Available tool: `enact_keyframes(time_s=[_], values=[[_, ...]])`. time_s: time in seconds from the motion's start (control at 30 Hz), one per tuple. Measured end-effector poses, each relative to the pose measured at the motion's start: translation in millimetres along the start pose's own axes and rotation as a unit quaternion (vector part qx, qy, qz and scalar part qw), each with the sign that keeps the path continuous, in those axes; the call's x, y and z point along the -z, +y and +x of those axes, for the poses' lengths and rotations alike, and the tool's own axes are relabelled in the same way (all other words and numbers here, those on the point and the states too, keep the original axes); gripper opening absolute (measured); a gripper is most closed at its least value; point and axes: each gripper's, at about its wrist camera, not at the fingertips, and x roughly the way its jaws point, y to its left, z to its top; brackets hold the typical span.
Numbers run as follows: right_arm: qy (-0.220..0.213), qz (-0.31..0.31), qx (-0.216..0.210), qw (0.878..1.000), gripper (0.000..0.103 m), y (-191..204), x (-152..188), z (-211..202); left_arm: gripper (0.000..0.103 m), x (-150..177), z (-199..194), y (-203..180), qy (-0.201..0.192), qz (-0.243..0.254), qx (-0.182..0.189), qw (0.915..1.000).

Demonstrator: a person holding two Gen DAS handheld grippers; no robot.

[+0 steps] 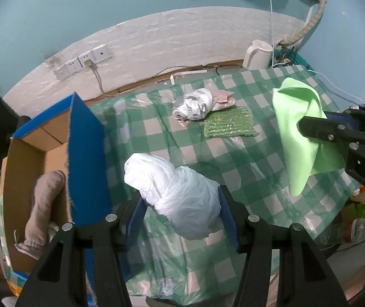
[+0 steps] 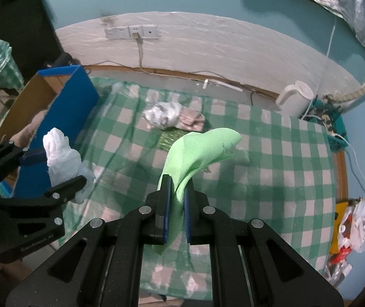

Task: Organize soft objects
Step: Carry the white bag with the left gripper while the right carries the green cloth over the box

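Observation:
My left gripper (image 1: 181, 202) is shut on a crumpled white plastic bag (image 1: 179, 194) and holds it above the checked table, just right of the blue cardboard box (image 1: 87, 153); the bag also shows in the right wrist view (image 2: 62, 158). My right gripper (image 2: 177, 197) is shut on a light green cloth (image 2: 200, 151), lifted over the table's middle; the cloth also shows in the left wrist view (image 1: 300, 133). A grey sock (image 1: 44, 204) lies inside the box. A white-grey crumpled bundle (image 1: 195, 103) and a dark green sponge cloth (image 1: 229, 122) lie farther back on the table.
The table wears a green-and-white checked cover (image 2: 272, 168). A white kettle (image 2: 295, 97) and tangled cables stand at the back right corner. Wall sockets (image 2: 131, 32) sit above the table. Bags lie on the floor at right (image 2: 356, 220).

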Motion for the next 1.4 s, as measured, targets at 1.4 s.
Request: enact_keyframes(time_s=[1.4], values=[[-0.015,-0.127,-0.079,0.989,0.008,188.7,-62.3,-3.8,0.056,50.0,-49.6,155.8,-0.041,-0.097,-0.058,0.9927]])
